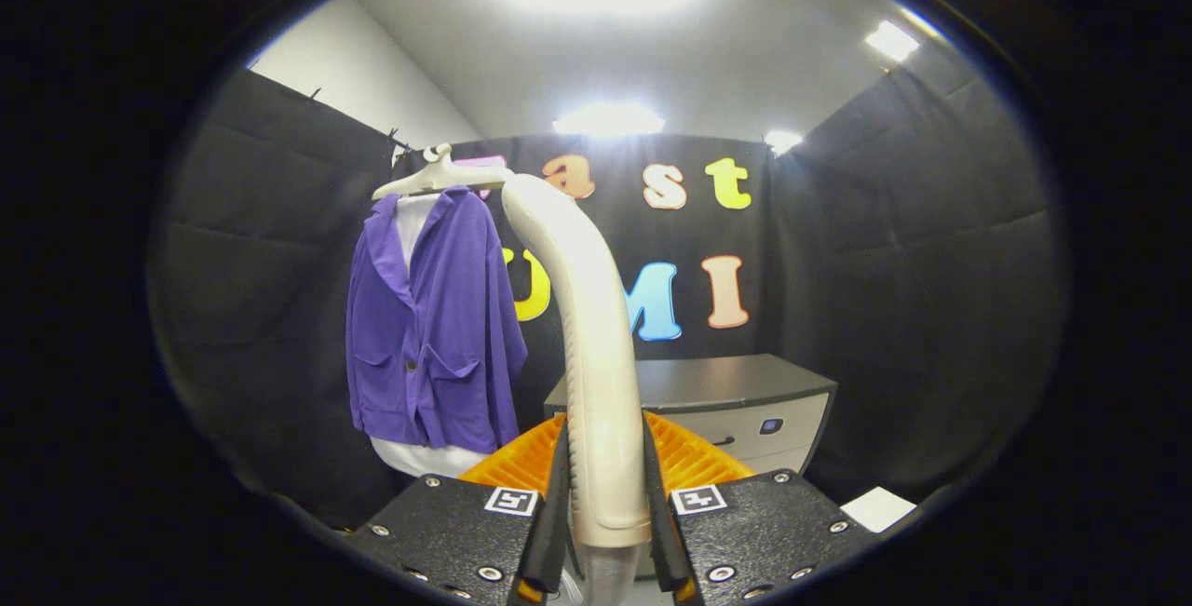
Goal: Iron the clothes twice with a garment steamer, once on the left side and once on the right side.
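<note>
Upright, claw (605,504) grips steamer (582,308) beside jacket (433,327).

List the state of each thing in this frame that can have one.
gripper: shut on the steamer handle, both fingers pressing its sides.
steamer: held upright, head up near the hanger, apart from the jacket.
purple jacket: hanging on the hanger, front open over a white garment.
cabinet: drawers closed.
</note>
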Action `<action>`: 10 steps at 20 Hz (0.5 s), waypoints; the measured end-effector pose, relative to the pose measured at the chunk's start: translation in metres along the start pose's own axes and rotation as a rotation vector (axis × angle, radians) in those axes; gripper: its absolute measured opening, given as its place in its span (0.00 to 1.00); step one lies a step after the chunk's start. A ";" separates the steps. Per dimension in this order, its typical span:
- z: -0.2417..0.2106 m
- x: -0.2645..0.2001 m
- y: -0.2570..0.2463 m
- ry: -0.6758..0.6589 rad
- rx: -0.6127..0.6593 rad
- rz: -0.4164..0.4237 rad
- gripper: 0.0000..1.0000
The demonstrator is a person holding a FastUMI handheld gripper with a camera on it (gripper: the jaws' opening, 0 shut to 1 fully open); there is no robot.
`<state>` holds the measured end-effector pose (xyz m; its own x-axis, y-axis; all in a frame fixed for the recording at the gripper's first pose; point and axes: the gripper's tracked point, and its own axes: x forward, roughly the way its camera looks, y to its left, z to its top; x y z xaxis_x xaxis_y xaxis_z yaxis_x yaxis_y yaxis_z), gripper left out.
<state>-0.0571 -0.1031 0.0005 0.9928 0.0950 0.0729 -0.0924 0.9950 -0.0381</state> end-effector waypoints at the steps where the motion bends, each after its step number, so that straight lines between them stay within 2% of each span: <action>1: -0.004 -0.003 0.001 0.005 -0.007 0.005 0.38; 10: -0.018 0.003 0.002 0.058 -0.017 0.016 0.38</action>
<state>-0.0527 -0.1013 -0.0174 0.9940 0.1081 0.0144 -0.1072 0.9927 -0.0560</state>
